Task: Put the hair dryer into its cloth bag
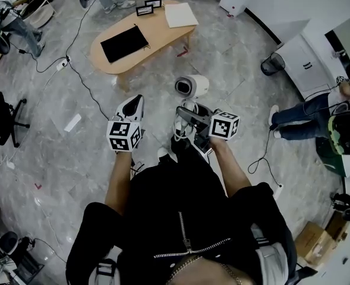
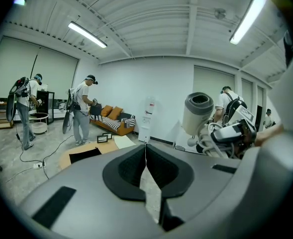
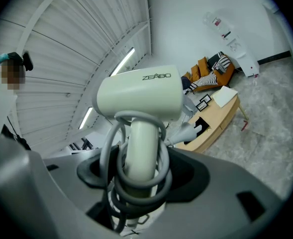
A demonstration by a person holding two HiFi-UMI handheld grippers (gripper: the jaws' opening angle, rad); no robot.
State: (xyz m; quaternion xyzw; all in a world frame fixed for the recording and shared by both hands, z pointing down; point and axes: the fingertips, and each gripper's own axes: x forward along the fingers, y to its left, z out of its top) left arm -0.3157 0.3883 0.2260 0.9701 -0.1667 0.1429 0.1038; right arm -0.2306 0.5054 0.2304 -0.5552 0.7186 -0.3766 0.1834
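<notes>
I'd say the right gripper [image 1: 186, 119], pinching only the cord-wrapped handle, is risking the hair dryer [image 1: 191, 86] swivelling or a loop slipping. The left gripper [image 1: 133, 105] is hanging pressed together, empty. The dryer is riding in mid-air, well short of the black cloth bag [image 1: 124, 43] on the far table [image 1: 163, 34], handle running away from the person, barrel mouth pointing up.

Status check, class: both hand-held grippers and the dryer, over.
Left hand-held gripper shut, empty. Right hand-held gripper shut on dryer handle. Black bag flat on table ahead.

White hair dryer [image 1: 192, 86] in right gripper [image 1: 185, 116]
</notes>
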